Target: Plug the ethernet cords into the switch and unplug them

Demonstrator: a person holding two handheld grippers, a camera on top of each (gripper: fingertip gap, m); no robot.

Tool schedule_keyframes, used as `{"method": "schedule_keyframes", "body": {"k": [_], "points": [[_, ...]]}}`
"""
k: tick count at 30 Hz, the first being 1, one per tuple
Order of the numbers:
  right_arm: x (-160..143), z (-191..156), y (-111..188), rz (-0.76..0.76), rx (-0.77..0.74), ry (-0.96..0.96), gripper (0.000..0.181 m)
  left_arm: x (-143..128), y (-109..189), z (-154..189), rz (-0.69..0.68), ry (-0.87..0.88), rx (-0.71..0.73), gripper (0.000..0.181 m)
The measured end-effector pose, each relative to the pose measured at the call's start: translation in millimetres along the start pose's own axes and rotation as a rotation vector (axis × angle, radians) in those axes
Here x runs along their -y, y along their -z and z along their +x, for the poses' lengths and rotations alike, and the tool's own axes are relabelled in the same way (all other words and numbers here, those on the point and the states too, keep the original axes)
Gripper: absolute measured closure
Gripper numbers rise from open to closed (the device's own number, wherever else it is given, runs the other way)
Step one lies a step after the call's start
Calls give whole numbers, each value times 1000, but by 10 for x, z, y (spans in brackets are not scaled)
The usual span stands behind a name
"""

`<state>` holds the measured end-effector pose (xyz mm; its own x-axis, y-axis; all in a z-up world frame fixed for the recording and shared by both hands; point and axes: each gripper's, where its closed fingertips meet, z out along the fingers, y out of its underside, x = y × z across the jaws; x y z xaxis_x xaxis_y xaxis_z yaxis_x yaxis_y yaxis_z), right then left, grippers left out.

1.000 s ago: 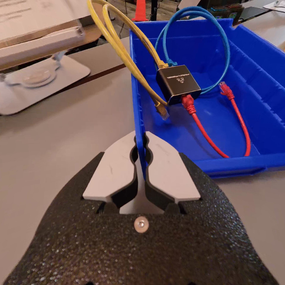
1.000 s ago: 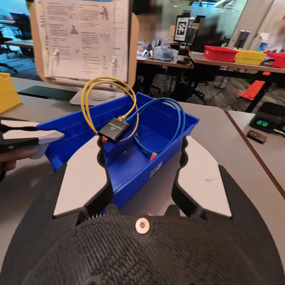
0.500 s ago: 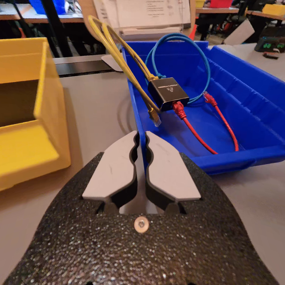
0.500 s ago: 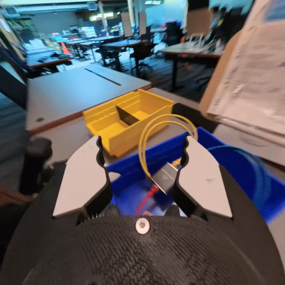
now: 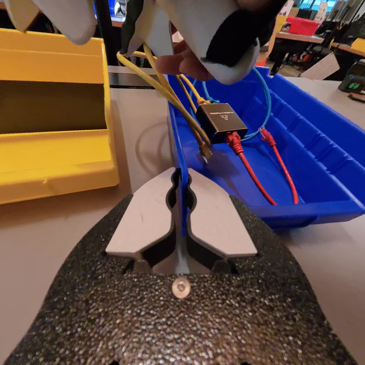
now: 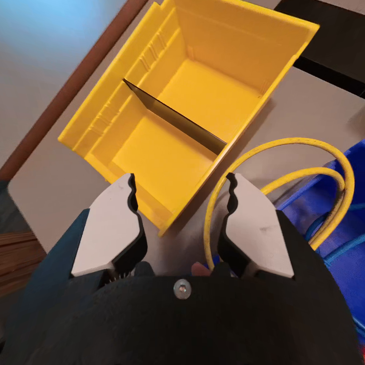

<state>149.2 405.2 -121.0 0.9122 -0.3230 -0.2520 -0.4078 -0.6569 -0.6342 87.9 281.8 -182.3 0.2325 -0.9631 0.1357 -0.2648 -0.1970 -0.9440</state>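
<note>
- Left wrist view: the left tool [image 5: 180,177] is seen clamped on the near wall of the blue bin [image 5: 316,122]. The black switch [image 5: 221,122] lies ahead and slightly right inside the bin, its long axis running away from the tool, with yellow, blue and red cords plugged in. The right tool [image 5: 110,42] hangs above the yellow cord [image 5: 167,92].
- Right wrist view: the right tool [image 6: 180,177] is held apart over the desk [image 6: 39,177] and the yellow bin [image 6: 217,94]; the yellow cord [image 6: 211,207] loop touches its right finger. The right tool is judged nearer that cord.
</note>
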Motion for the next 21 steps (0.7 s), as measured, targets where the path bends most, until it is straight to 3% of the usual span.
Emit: {"method": "schedule_keyframes", "body": {"k": [2, 4, 7, 11, 14, 16, 21], "points": [[43, -152, 13, -5, 0, -33, 87, 4, 3, 0, 3, 26, -26, 176], [157, -477, 113, 25, 94, -31, 107, 8, 5, 8, 5, 11, -34, 176], [144, -720, 116, 24, 123, -5, 109, 9, 3, 6, 2, -36, -26, 176], [-148, -283, -82, -43, -59, -66, 118, 7, 3, 4, 0, -22, -44, 176], [-202, -56, -120, -53, -96, -98, 129, 8, -6, -9, -3, -21, -45, 176], [-196, 21, -144, -72, -114, -103, 139, 10, -18, -18, -5, -21, -45, 176], [-24, -33, -65, -43, -147, -58, 139, 15, -23, -13, -3, -12, -61, 176]]}}
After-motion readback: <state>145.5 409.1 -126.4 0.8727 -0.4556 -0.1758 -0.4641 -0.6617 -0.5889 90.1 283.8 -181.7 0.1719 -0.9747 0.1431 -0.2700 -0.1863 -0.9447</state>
